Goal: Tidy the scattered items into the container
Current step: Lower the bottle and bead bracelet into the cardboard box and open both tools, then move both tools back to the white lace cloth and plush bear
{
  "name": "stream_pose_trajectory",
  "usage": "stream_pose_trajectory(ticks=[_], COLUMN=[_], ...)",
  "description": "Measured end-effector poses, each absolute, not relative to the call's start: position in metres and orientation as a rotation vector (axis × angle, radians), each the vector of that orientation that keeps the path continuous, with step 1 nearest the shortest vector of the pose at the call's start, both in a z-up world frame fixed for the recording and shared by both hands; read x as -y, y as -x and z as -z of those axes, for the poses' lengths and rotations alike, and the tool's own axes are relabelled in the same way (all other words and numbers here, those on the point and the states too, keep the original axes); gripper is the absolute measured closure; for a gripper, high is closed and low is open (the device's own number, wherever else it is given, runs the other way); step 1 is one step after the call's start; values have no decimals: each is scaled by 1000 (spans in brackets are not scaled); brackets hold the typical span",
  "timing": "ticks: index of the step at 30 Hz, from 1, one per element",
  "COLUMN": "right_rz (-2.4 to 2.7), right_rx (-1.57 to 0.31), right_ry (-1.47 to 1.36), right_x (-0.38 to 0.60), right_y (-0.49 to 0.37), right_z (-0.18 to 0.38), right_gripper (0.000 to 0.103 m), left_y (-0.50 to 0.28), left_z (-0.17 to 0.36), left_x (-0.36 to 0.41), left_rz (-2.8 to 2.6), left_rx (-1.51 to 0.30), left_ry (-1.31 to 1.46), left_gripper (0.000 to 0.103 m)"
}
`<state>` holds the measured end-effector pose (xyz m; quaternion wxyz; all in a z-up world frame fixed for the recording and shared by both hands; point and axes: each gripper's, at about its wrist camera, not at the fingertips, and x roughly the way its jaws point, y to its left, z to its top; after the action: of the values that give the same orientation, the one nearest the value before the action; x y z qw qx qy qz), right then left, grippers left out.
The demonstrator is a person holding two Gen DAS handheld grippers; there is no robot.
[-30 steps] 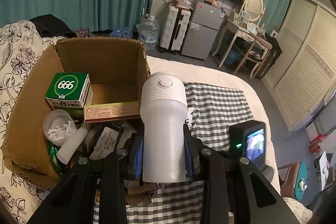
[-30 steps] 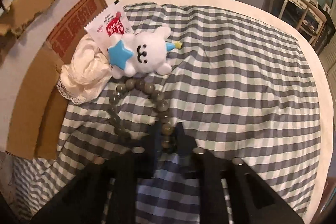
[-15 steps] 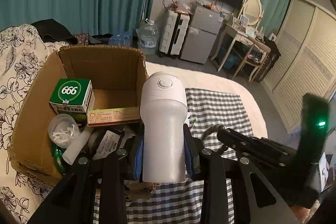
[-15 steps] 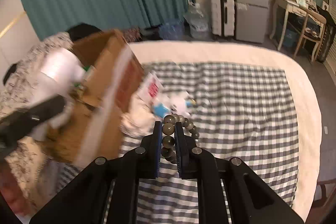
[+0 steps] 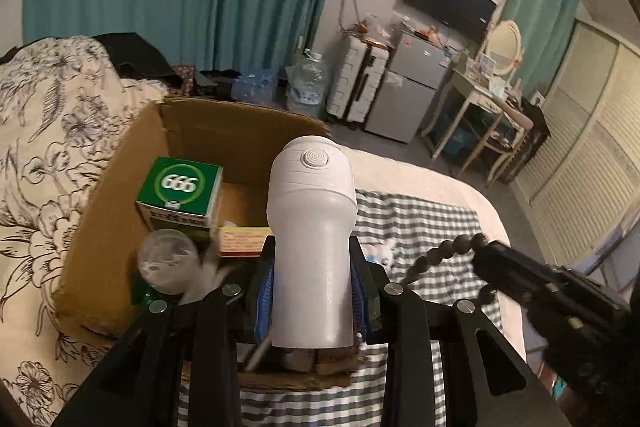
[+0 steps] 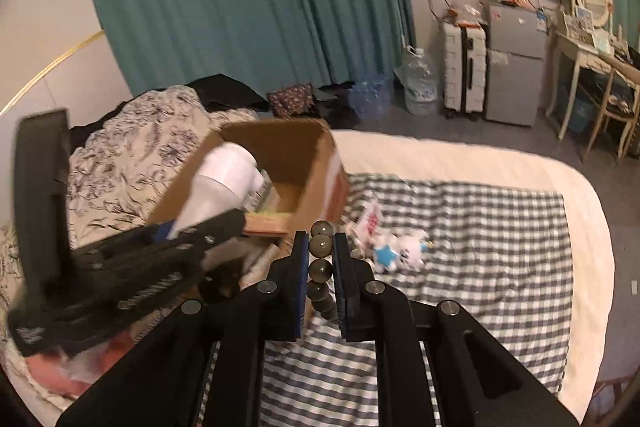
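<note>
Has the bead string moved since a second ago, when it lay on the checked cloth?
Yes. The bead string has gone up off the checked cloth, pinched in the right gripper, and now hangs near the cardboard box.

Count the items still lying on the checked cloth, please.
2 visible: a white plush toy and a red-and-white packet, both beside the cardboard box. More may be hidden behind the grippers.

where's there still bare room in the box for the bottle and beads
The free patch is the box's far bare floor, bordered by the back wall, the green 666 carton and the white bottle. The near end is crowded: round clear tub, flat red-labelled packet. The bead string could drop there.
</note>
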<state>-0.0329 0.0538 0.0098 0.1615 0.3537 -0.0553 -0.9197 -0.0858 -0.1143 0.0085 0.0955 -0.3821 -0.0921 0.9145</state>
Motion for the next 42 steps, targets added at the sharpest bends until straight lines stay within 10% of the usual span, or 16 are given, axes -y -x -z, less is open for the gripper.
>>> stream_pose_trajectory(ticks=[9,12,14,16,31,42], right_rz=[2592,2609,2633,2687,2946,2963], right_rx=[143,160,198,244,40,399], right_ry=[-950,-974,-997,-956,-951,-1011], right_x=[5,14,12,4,-110,-221], right_y=[65,76,82,79,6,15], right_z=[-31,-27,-27,-32,-36,-6], right_gripper=[92,90,46,35,35,35], left_y=[95,97,96,95,62,77], left_z=[-4,-1,-2,-3,-2,83], left_x=[157,165,168,170,49,-61], left_rz=[-2781,-2798,-2821,-2828,-2641,-2666], left_rx=[355,374,381,390,197,-114], left_ry=[1155,1161,1141,1127,1071,1240], left_gripper=[69,38,15,11,2,2])
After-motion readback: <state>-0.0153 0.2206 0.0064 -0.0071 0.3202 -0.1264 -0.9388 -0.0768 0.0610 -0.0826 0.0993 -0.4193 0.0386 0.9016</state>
